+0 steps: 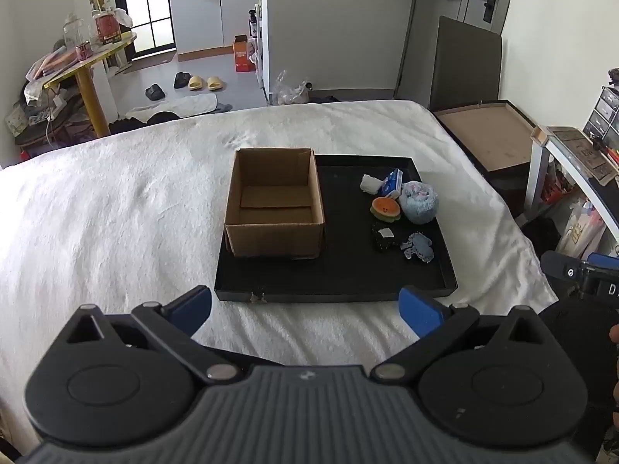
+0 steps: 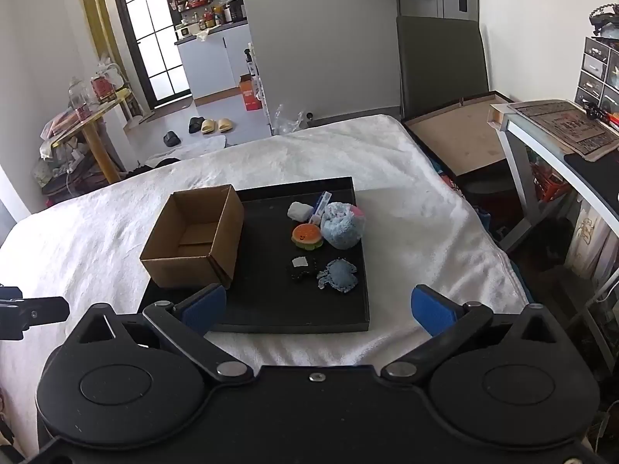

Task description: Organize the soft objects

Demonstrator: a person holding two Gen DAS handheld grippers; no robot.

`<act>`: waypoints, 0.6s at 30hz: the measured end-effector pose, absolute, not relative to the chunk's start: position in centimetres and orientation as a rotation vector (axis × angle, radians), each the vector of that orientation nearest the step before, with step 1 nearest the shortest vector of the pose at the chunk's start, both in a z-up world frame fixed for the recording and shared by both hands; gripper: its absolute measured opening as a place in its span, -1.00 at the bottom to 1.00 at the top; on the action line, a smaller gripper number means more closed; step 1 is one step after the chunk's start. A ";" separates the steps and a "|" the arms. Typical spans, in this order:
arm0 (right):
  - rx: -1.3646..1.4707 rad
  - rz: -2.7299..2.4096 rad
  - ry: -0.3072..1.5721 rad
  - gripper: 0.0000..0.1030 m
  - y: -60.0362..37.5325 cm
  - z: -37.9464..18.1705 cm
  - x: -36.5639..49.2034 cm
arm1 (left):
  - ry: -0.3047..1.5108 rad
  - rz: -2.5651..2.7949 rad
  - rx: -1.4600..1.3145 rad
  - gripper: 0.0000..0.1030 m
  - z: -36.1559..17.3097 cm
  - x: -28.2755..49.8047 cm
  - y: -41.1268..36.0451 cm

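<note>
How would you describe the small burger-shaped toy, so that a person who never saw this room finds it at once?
On the white bed lies a black tray with an open cardboard box on its left side. The soft things lie in a cluster to the right of the box. The burger toy sits in the middle of that cluster beside a fluffy blue ball; only it is orange with a smiling face.

A tray (image 1: 332, 290) is lying on the bed (image 1: 116, 212) before me, a cardboard box (image 1: 274, 208) sitting on its left, soft toys (image 1: 419, 203) clustering on its right.
</note>
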State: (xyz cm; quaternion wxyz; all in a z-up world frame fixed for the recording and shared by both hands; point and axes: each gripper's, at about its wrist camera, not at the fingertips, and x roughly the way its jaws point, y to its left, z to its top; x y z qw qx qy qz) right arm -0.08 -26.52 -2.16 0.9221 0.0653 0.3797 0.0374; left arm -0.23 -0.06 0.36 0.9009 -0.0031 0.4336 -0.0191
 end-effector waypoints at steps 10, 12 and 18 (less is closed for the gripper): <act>0.136 0.080 0.774 1.00 -26.3 -1.8 -0.2 | 0.881 -0.034 -0.024 0.99 0.6 -1.0 0.6; 0.133 0.083 0.774 1.00 -26.0 -1.8 -0.2 | 0.883 -0.033 -0.031 0.99 0.7 -1.1 0.9; 0.120 0.092 0.775 1.00 -25.2 -1.9 -0.4 | 0.873 -0.018 -0.026 0.99 1.0 -1.4 1.7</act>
